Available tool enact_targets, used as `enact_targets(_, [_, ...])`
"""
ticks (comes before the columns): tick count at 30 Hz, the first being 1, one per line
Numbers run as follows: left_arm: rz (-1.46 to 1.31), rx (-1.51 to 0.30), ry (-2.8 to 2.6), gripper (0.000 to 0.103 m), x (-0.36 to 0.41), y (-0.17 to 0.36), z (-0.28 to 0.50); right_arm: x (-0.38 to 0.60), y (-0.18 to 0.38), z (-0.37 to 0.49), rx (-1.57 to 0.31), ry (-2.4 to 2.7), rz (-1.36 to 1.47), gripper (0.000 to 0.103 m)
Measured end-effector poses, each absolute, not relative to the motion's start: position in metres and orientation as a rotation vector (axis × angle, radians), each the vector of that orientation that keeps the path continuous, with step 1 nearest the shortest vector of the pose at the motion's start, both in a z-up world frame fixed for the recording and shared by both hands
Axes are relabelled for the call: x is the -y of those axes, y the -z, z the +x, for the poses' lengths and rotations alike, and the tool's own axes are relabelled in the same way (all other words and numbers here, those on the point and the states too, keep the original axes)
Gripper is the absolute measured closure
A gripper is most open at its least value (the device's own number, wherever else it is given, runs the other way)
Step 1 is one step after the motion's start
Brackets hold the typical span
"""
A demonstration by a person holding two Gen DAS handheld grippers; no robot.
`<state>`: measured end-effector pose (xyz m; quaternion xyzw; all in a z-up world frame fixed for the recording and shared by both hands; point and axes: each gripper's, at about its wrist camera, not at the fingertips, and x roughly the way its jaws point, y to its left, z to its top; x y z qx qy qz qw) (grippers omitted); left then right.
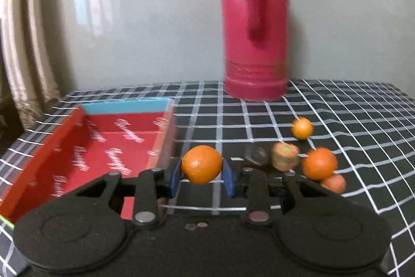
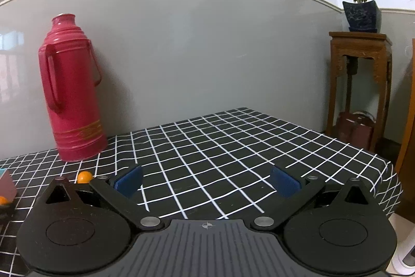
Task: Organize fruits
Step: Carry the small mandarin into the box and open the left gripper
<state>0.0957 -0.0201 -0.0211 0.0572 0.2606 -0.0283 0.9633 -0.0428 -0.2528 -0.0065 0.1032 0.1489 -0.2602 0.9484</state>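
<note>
My left gripper (image 1: 201,177) is shut on an orange (image 1: 201,164), held just right of the red box (image 1: 77,160) and a little above the checked cloth. More fruit lies to the right: a small orange (image 1: 302,128), a larger orange (image 1: 319,163), another small one (image 1: 334,183) behind it, a greenish-brown fruit (image 1: 284,156) and a dark fruit (image 1: 256,155). My right gripper (image 2: 206,181) is open and empty above the cloth. A small orange (image 2: 85,176) shows at its left.
A tall red thermos (image 1: 255,25) stands at the back of the table; it also shows in the right wrist view (image 2: 71,90). A wooden stand (image 2: 360,85) with a potted plant (image 2: 359,4) is beyond the table's right edge. A curtain (image 1: 23,43) hangs at the left.
</note>
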Motion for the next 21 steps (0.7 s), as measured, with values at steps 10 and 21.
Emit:
enact_targets(10, [0.033,-0.516,0.001,0.079,-0.02,0.006,0.094,0.235,0.009,-0.033,-0.321,0.469,0.201,0.0])
enact_targets(21, [-0.004,-0.64,-0.276,0.077,-0.073,0.016,0.118,0.225,0.012,-0.023,-0.34,0.421,0.197,0.0])
